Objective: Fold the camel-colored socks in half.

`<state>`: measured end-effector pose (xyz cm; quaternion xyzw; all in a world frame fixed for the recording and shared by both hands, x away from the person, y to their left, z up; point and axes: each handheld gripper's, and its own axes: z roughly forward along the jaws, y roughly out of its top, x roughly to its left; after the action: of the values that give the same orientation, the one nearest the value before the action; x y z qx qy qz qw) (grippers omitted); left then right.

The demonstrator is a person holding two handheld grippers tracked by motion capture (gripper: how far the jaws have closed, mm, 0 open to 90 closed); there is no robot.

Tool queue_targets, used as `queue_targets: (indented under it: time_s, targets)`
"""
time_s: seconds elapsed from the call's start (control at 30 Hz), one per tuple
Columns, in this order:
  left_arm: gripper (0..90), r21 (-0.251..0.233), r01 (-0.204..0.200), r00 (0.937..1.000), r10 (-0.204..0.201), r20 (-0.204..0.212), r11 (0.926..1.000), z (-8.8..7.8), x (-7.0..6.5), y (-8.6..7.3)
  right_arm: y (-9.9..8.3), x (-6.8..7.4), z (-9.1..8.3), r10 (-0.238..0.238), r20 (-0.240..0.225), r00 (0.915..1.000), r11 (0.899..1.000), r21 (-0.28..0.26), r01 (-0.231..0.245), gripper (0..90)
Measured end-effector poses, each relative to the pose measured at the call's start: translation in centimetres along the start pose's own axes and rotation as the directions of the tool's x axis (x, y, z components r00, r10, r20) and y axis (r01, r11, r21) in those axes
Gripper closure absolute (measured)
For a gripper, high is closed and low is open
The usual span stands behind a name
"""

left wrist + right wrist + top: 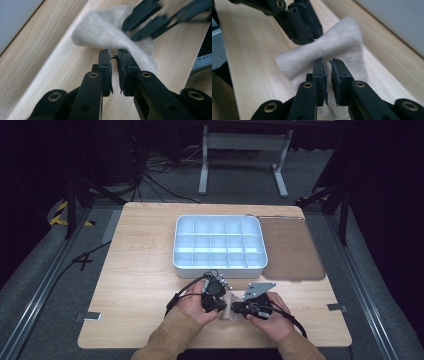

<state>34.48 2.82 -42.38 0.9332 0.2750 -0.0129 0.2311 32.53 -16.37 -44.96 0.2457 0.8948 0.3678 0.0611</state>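
Cloth [231, 310]: small beige piece on the table [140, 270], between the two grippers, near the person's edge.

High view
- Left gripper [218, 304]: at the cloth's left edge, hand around its body.
- Right gripper [239, 308]: at the cloth's right edge, facing the left one across the cloth.
- Tray [219, 245]: white, many compartments, beyond both grippers, apart from them.
- Mat [292, 251]: brown, just right of the tray.

Left gripper view
- Left gripper [114, 58]: jaws nearly together, a narrow slit between the pads; tips meet the cloth's [107, 27] near fold. Grip judged clenched on that fold; the pinched bit itself is hidden.
- Right gripper [140, 26]: blurred, on the far side of the cloth.

Right gripper view
- Right gripper [326, 61]: jaws slightly parted, no fabric seen between the pads; cloth [332, 50] lies just past the tips. Judged released.
- Left gripper [310, 37]: beyond the cloth, clamped where the fabric narrows to a waist.

Step in hand, judged: spreading or folding the cloth.
- Advice: keep the left pinch firm, take a free corner with the right, pull low along the table so the fabric stays flat.
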Motion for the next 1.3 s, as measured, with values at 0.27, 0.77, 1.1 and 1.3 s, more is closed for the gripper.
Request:
queue_targets:
  time_s: [0.27,0.77,1.1,1.3]
  targets:
    - [80.9,0.011,0.002,1.0,-0.002,-0.005,0.9999,-0.2,0.0,0.1,-0.8,-1.2,-3.1,0.092,0.099,0.9908,0.992,0.073,-0.1,81.4]
    - [80.4,0.0,-0.031,0.9994,0.031,-0.014,0.9995,-0.1,-0.4,0.2,-1.5,-1.2,-1.1,0.104,0.081,0.9912,0.981,0.154,-0.116,83.5]
    - [79.0,-0.008,-0.063,0.9976,0.063,-0.029,0.998,0.4,-0.8,0.6,-1.2,-0.9,-0.7,0.098,0.066,0.993,0.985,0.132,-0.106,84.7]
    - [78.4,-0.009,-0.092,0.9955,0.092,-0.025,0.9957,0.7,-1.1,1.1,-1.3,-0.9,-0.6,0.096,0.067,0.9931,0.986,0.129,-0.104,84.9]
